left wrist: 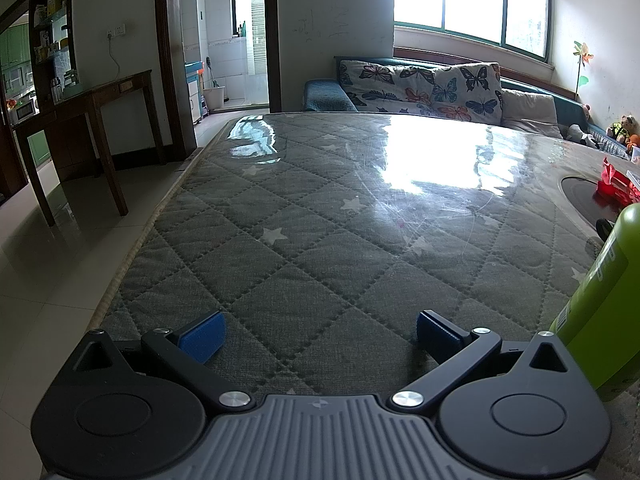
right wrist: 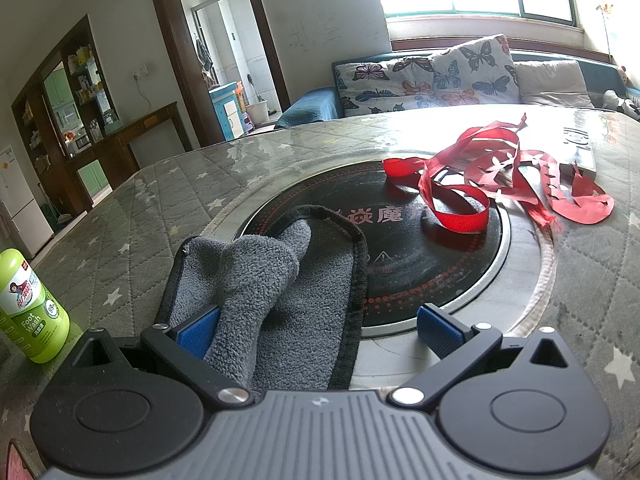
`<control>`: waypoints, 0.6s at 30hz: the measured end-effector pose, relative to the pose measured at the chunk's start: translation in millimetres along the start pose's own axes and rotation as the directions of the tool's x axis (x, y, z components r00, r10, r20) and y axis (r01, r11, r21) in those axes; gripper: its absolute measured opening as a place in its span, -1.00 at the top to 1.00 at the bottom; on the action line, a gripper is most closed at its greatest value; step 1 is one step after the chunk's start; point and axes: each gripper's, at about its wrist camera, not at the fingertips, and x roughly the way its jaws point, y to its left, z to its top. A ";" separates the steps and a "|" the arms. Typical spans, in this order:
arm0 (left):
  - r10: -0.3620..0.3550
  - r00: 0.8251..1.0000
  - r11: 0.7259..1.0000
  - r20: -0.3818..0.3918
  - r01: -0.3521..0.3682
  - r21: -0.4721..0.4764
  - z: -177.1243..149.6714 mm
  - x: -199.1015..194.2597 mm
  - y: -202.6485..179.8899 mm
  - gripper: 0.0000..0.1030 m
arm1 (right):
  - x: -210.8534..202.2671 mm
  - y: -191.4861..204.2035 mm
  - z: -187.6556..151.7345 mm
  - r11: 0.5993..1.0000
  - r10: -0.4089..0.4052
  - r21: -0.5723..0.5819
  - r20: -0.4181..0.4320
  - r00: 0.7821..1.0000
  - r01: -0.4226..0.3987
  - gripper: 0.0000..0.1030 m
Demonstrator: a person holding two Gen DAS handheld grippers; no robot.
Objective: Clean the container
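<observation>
Quilted worktop (right wrist: 132,216) carries a green bottle (right wrist: 30,308) labelled Foot Wash; the left hand-held gripper (left wrist: 318,334) gapes empty, the right hand-held gripper (right wrist: 318,330) spread around a grey cloth (right wrist: 256,292).

Quilted star-patterned table cover (left wrist: 304,216) under clear glass, round black induction hob (right wrist: 420,248), tangled red ribbon (right wrist: 500,172), butterfly-print sofa cushions (left wrist: 420,84), dark wooden side table (left wrist: 96,116)

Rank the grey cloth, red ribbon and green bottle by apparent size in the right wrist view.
1. Grey cloth, though nearness to the camera inflates it.
2. Red ribbon, sprawling loosely.
3. Green bottle, partly cropped.
</observation>
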 end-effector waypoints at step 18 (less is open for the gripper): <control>0.000 1.000 1.000 0.000 0.000 0.000 -0.1 -0.5 0.2 -1.00 | 0.5 1.5 0.0 1.000 -0.008 -0.009 -0.004 1.000 0.008 -1.00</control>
